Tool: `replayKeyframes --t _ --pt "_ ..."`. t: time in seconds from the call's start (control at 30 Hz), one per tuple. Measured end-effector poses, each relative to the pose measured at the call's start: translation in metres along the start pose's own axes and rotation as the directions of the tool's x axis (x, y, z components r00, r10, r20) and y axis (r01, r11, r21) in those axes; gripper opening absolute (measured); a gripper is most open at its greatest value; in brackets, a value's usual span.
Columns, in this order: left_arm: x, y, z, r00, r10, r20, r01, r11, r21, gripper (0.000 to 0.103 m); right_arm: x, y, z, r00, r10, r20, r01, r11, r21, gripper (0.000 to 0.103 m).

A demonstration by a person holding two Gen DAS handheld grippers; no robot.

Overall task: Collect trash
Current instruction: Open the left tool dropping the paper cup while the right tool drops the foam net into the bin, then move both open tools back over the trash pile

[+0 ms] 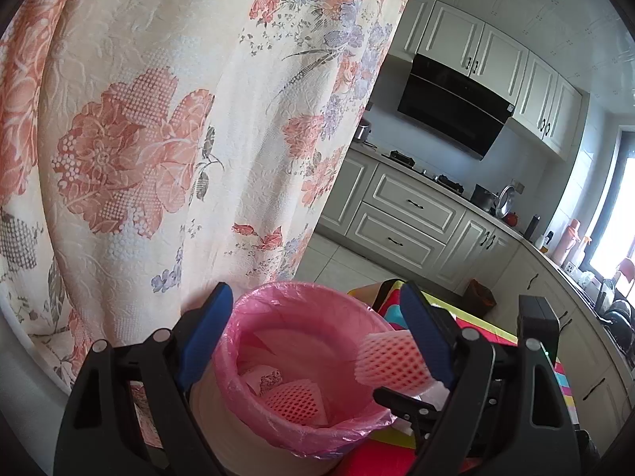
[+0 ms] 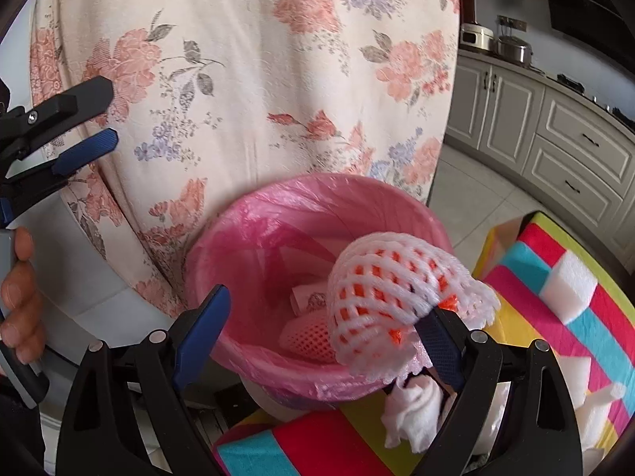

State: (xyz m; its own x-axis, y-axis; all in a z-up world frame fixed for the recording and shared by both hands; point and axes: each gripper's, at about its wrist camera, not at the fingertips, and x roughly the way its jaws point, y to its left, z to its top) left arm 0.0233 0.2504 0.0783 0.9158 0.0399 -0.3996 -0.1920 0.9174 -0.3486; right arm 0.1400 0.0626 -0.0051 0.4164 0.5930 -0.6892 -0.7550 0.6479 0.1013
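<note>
Over the pink-lined bin point(image 2: 254, 234), spongy foam net point(image 2: 381, 293) (seemingly snagged); right gripper point(image 2: 329, 337) agape.

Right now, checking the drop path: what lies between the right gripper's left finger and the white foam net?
In the right wrist view, only the open mouth of the pink-lined bin, with a pink foam net down inside it.

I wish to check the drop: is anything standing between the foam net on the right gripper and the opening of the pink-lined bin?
Nothing visible does. The foam net hangs on one finger of the open right gripper, over the near rim of the bin, whose mouth is uncovered; another net lies low inside.
</note>
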Motion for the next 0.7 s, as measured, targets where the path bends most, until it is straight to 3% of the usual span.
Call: replayKeyframes --t 0.2,0.4,0.7 --pt "0.003 -0.004 -0.004 1.0 -0.008 -0.007 0.008 1.0 0.002 0.083 0.001 -0.02 -0.009 1.0 0.011 -0.015 -0.01 0.997 0.077 0.085" --pt "-0.001 -0.002 -0.001 1.0 -0.001 0.004 0.001 1.0 0.003 0.083 -0.011 0.001 0.012 0.995 0.079 0.054 -0.08 0.997 0.008 0.085" --pt "-0.009 0.008 0.0 1.0 0.003 0.019 -0.003 1.0 -0.021 0.083 -0.02 0.008 0.027 0.991 0.079 0.107 -0.076 0.997 -0.026 0.085"
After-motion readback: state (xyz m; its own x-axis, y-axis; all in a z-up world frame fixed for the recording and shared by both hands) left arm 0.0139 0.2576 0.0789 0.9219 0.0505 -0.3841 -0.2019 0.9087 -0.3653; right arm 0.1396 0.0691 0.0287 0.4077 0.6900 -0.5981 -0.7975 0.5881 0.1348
